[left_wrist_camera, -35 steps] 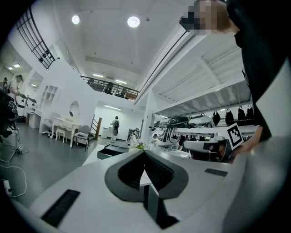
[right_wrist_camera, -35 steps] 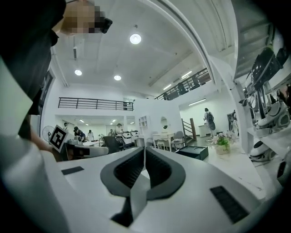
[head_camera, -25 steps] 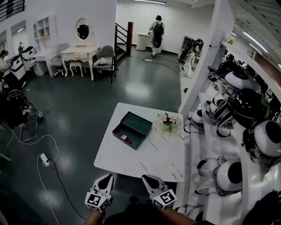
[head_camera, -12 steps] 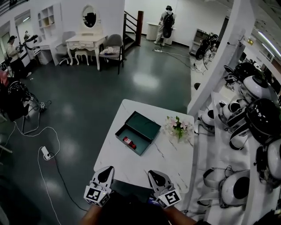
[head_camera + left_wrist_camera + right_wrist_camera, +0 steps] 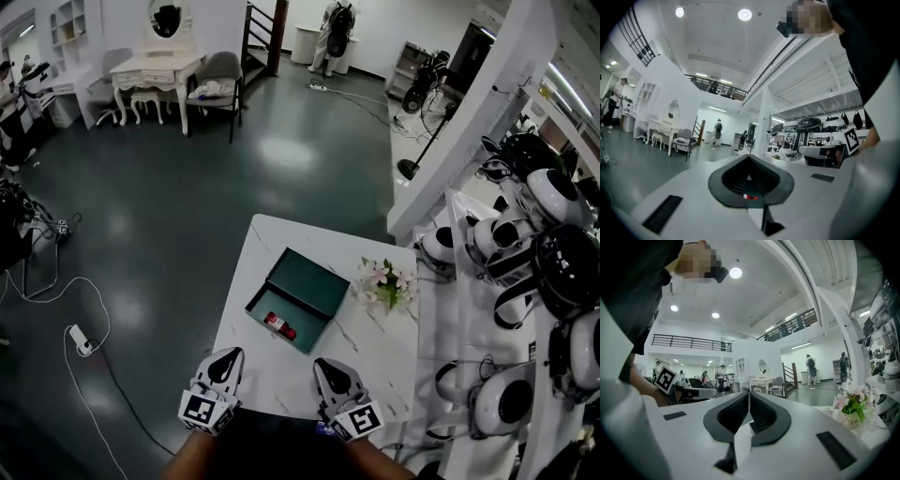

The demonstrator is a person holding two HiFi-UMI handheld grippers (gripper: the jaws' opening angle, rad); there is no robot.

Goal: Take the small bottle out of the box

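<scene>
Both pairs of my jaws are sitting pressed together with nothing between them: the left gripper (image 5: 225, 354) and the right gripper (image 5: 326, 364) are hovering side by side over the near edge of the table (image 5: 375, 349). In the left gripper view the tips (image 5: 749, 158) are meeting, and in the right gripper view (image 5: 749, 392) likewise.

I am judging this to be the approach step, with nothing grasped yet. On the white table, the green box (image 5: 314, 288) is lying open at about 12 o'clock from my grippers, well apart from them. The flowers (image 5: 386, 281) are standing at the box's 3 o'clock. The small bottle (image 5: 279, 325), red with a pale end, is lying flat inside the box toward its 7 o'clock corner.

Next I am expecting to reach forward, spread one pair of jaws, and come down over the bottle without catching the box wall.

As for writing, I am seeing only square black-and-white markers on my grippers; the bottle's label and the flower pot's tag (image 5: 857, 420) are too small to read.
</scene>
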